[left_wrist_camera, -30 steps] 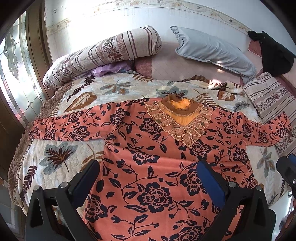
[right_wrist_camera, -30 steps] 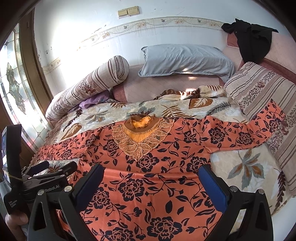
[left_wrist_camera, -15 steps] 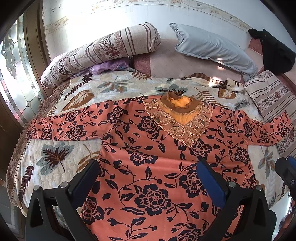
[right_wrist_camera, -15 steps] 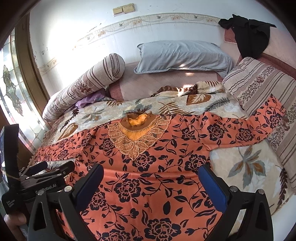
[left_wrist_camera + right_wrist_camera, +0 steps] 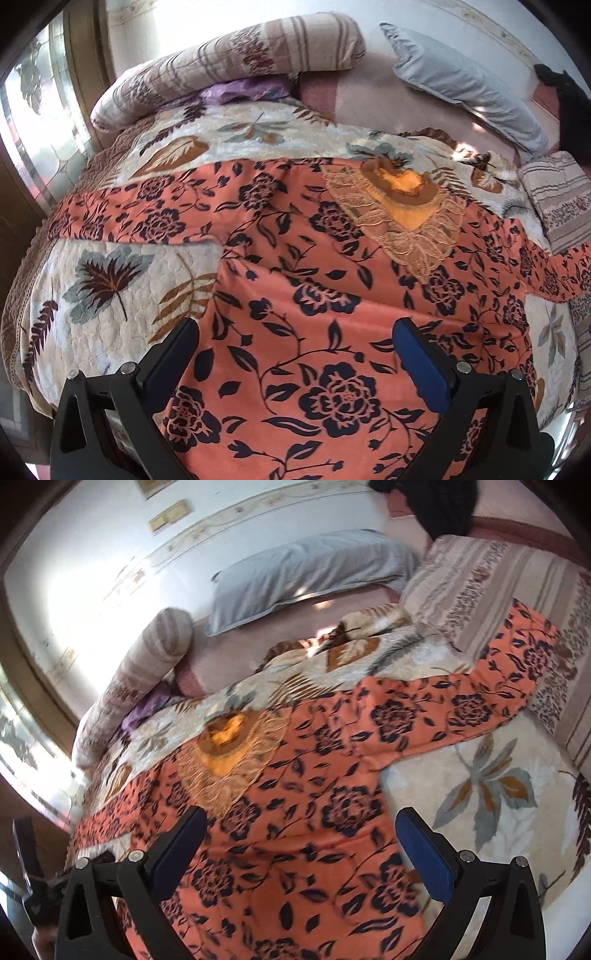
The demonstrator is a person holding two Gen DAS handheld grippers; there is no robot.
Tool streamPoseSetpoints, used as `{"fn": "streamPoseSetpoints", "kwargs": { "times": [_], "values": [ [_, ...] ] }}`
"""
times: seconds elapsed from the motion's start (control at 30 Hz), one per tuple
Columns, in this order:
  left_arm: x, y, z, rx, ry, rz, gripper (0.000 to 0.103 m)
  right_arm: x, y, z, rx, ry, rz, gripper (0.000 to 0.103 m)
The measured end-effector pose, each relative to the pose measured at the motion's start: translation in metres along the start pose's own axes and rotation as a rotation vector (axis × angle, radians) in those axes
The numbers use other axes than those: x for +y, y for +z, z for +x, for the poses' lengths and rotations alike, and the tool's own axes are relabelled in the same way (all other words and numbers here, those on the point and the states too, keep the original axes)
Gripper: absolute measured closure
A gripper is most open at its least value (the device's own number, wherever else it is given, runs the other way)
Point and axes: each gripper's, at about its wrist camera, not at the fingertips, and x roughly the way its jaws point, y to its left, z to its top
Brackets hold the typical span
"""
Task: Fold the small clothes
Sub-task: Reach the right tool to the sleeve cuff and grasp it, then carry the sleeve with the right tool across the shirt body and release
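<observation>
Orange floral garment [image 5: 295, 280] lies spread flat, face up, on the leaf-print quilt [image 5: 107, 295] of the bed, both sleeves out to the sides; lace collar [image 5: 402, 218] sits on the far side of the garment from me. Going left to right relative to the garment: striped bolster [image 5: 229, 62] beyond its left sleeve, grey pillow [image 5: 465, 81] beyond the collar, striped cushion [image 5: 491, 590] under its right sleeve end. My left hand-held gripper [image 5: 295, 354] hangs over the garment's lower left body, fingers spread wide, gripping nothing. My right hand-held gripper [image 5: 301, 843] hangs over the lower right body near the side edge, also spread, nothing between the pads. Right view is motion-blurred.
</observation>
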Motion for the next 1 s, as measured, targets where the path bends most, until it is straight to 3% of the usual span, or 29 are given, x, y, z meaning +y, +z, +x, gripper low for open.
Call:
{"fn": "streamPoseSetpoints", "kwargs": {
  "times": [0.27,0.33,0.43,0.53,0.57,0.63,0.67,0.73,0.83,0.9,1.0],
  "values": [
    [0.093,-0.008,0.046,0.092,0.137,-0.202,0.000,-0.194,0.117,0.027,-0.171,-0.447,0.200,0.001],
    [0.115,-0.010,0.049,0.094,0.159,-0.258,0.000,-0.223,0.144,0.033,-0.200,-0.553,0.190,0.002],
    [0.142,-0.012,0.051,0.091,0.187,-0.335,0.000,-0.252,0.176,0.045,-0.206,-0.635,0.189,0.006],
    [0.161,-0.013,0.054,0.092,0.207,-0.382,0.000,-0.266,0.195,0.065,-0.167,-0.703,0.176,0.026],
    [0.165,-0.014,0.055,0.094,0.216,-0.385,0.000,-0.266,0.199,0.070,-0.162,-0.734,0.159,0.036],
    [0.170,-0.015,0.055,0.096,0.222,-0.386,0.000,-0.262,0.207,0.079,-0.149,-0.787,0.113,0.066],
    [0.173,-0.016,0.055,0.095,0.225,-0.385,0.000,-0.263,0.212,0.082,-0.134,-0.774,0.108,0.085],
    [0.178,-0.019,0.053,0.083,0.226,-0.385,0.000,-0.256,0.223,0.082,-0.125,-0.736,0.092,0.087],
    [0.186,-0.022,0.050,0.060,0.219,-0.388,0.000,-0.212,0.232,0.063,-0.183,-0.655,0.021,0.088],
    [0.193,-0.023,0.050,0.047,0.199,-0.401,0.000,-0.161,0.232,0.043,-0.238,-0.562,-0.042,0.088],
    [0.205,-0.024,0.047,0.031,0.171,-0.437,0.000,-0.070,0.230,0.019,-0.308,-0.349,-0.099,0.088]
  ]
}}
